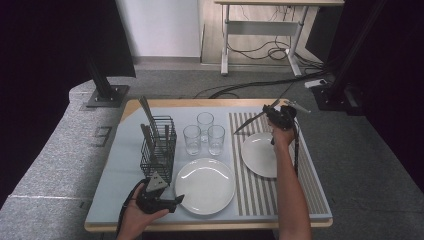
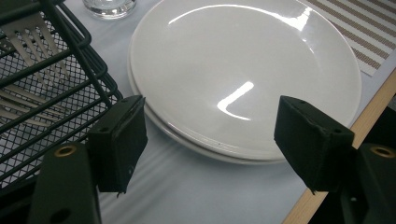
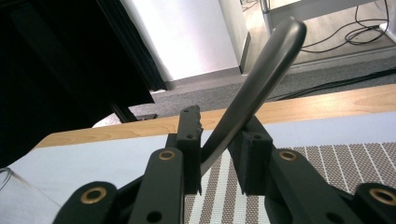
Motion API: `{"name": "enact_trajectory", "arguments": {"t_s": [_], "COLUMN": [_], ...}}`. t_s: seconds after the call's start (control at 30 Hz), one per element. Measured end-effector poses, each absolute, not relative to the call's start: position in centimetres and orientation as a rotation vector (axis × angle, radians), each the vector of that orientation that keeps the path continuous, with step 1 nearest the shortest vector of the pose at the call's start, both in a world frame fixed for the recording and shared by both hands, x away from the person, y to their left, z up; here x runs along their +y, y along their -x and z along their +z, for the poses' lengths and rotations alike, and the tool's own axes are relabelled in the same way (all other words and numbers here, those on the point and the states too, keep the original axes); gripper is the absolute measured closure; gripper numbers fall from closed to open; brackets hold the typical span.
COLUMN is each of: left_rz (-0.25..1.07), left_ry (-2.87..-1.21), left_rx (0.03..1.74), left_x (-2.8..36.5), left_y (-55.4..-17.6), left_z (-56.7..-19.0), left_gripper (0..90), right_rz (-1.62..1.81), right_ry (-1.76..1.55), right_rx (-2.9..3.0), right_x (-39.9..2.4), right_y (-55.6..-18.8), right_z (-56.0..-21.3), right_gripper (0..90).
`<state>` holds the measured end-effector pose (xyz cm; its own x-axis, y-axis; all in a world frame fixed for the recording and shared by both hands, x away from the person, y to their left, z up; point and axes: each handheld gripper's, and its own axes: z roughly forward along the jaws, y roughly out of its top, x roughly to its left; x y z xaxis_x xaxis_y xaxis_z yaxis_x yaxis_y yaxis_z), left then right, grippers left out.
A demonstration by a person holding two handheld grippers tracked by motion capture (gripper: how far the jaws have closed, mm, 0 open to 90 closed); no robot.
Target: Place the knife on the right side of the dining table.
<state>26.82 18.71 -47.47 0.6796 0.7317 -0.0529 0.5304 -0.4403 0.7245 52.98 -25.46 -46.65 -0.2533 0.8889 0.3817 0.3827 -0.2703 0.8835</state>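
Observation:
My right gripper hovers over the far end of the striped placemat, with a metal utensil slanting down to the left from it. In the right gripper view the utensil's handle stands between the jaws of the right gripper. It leans on one pad, and a gap shows at the other. A white plate lies on the placemat below the hand. My left gripper rests low at the front, open and empty, between the black wire cutlery basket and stacked white plates.
Three clear glasses stand behind the stacked plates. Forks and knives stick up from the basket. The wooden table edge runs close by the left gripper. A desk frame and floor cables lie beyond the table.

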Motion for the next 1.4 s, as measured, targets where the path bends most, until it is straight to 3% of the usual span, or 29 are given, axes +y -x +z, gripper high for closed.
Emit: {"name": "enact_trajectory", "arguments": {"t_s": [1.4], "left_rz": [0.345], "left_ry": [-2.155], "left_rx": [0.967], "left_x": [18.6], "left_y": [-26.9], "left_z": [-47.6], "left_gripper": [25.8], "right_rz": [1.482], "right_ry": [-1.683], "right_rx": [1.507], "right_x": [-27.8], "right_y": [-53.2], "right_z": [-49.3], "right_gripper": [65.9]}}
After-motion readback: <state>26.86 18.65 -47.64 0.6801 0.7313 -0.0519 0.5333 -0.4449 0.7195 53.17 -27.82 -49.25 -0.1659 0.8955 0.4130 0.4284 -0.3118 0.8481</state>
